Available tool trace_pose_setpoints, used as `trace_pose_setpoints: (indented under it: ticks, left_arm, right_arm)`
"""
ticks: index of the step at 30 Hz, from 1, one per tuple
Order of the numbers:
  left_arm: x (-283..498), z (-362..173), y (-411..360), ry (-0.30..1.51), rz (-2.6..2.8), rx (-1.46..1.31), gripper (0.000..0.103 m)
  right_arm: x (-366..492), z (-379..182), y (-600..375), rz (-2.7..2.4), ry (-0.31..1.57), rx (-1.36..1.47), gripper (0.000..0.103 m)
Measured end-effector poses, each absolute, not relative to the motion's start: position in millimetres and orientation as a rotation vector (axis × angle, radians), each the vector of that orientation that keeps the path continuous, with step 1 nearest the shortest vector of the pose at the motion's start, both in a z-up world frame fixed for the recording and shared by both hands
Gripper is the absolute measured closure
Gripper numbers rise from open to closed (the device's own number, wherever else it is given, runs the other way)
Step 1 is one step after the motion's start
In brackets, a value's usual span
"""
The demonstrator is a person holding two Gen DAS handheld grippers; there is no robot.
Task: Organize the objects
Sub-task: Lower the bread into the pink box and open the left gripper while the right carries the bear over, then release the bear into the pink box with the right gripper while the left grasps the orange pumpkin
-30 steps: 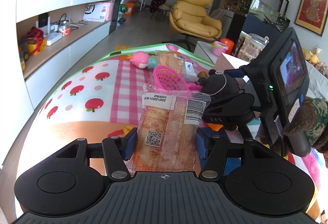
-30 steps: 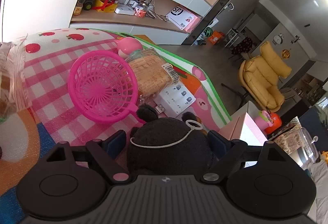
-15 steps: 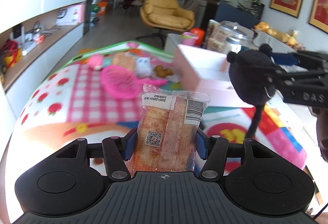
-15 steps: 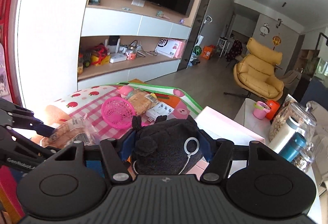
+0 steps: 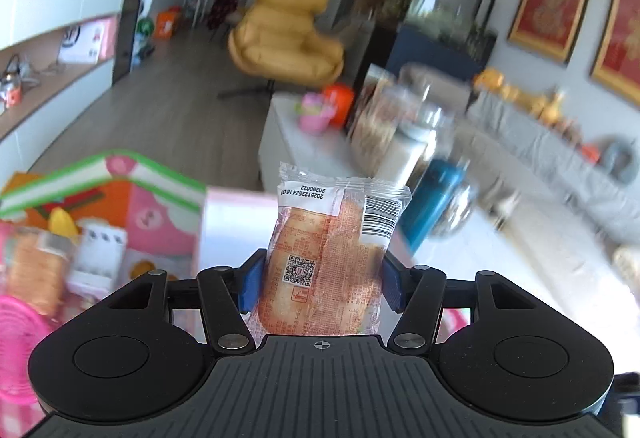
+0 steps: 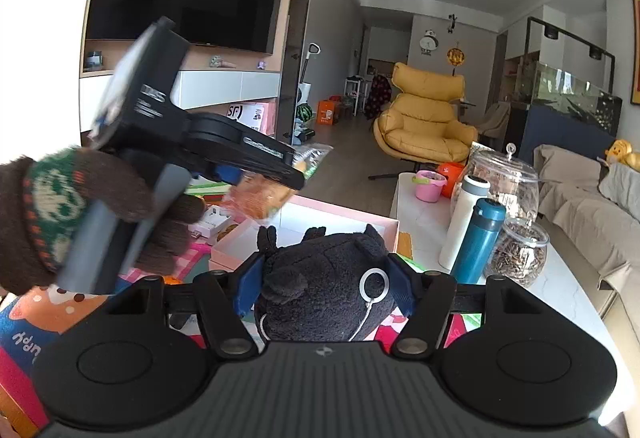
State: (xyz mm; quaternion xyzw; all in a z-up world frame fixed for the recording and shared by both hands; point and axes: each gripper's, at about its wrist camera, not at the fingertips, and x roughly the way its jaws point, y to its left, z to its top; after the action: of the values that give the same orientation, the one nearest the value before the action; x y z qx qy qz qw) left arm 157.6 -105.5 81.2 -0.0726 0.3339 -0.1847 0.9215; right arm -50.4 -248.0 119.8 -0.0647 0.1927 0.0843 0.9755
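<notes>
- the left gripper (image 5: 320, 282) has its jaws clamped on a sealed snack packet (image 5: 324, 262), blue pads pressed to both sides of the wrapper; the packet stands upright between the fingers, label and barcode at the top.
- in the right wrist view the same left gripper (image 6: 272, 173) hangs in the air above the open pink box (image 6: 340, 213), gripped by a hand in a brown knitted glove (image 6: 80, 213); the packet (image 6: 260, 195) shows as an orange blur under it.
- the right gripper (image 6: 324, 290) has its jaws closed on a black plush toy (image 6: 324, 286), which fills the gap between the blue pads; a white cord loop lies on the plush.
- the plush is held in the air in front of the pink box, on the near side of it.
- on the white table (image 6: 560, 278) to the right stand a blue bottle (image 6: 478, 238), a white bottle (image 6: 464, 217) and glass jars (image 6: 516, 250), close together.
- the left wrist view is motion-blurred; a pink basket (image 5: 16, 326) shows at its lower left edge on the play mat (image 5: 160, 205).
</notes>
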Motion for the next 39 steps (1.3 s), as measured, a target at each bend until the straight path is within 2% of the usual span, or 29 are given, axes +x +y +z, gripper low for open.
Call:
trace_pose_setpoints:
  ticks: [3, 9, 13, 19, 22, 26, 28, 31, 39]
  left_arm:
    - [169.0, 48.8, -122.8, 0.831, -0.370, -0.069, 0.042]
    - [130.9, 66.7, -84.3, 0.698, -0.396, -0.147, 0.044]
    - [92.7, 81.3, -53.7, 0.603, -0.382, -0.130, 0.044]
    - [47.4, 66.1, -5.9, 0.640, -0.348, -0.134, 0.045]
    - [34.7, 55.6, 13.5, 0.678, -0.325, -0.109, 0.045]
    - [21.2, 42.5, 31.3, 0.702, -0.301, -0.074, 0.045]
    - [17.4, 36.8, 38.3, 0.714, -0.303, -0.104, 0.045]
    - [18.9, 33.0, 42.5, 0.718, -0.300, -0.134, 0.045]
    - [37.1, 27.9, 22.8, 0.715, -0.318, -0.121, 0.045]
  right_arm:
    - [-40.8, 119.5, -260.3, 0.148, 0.382, -0.104, 0.038]
    - [-3.0, 135.3, -276.5, 0.126, 0.329, -0.033, 0.038]
    - [53.2, 147.3, -275.6, 0.123, 0.351, 0.049, 0.038]
    - [146.9, 138.9, -246.3, 0.193, 0.460, 0.181, 0.038]
    - [175.9, 122.5, -225.1, 0.222, 0.525, 0.176, 0.030]
    - [162.3, 99.9, -208.2, 0.191, 0.566, 0.094, 0.024]
    - [134.5, 92.5, -206.8, 0.173, 0.543, 0.037, 0.024]
    - [91.2, 84.2, -208.2, 0.168, 0.521, -0.021, 0.017]
    - [9.1, 44.8, -200.1, 0.193, 0.570, -0.076, 0.014]
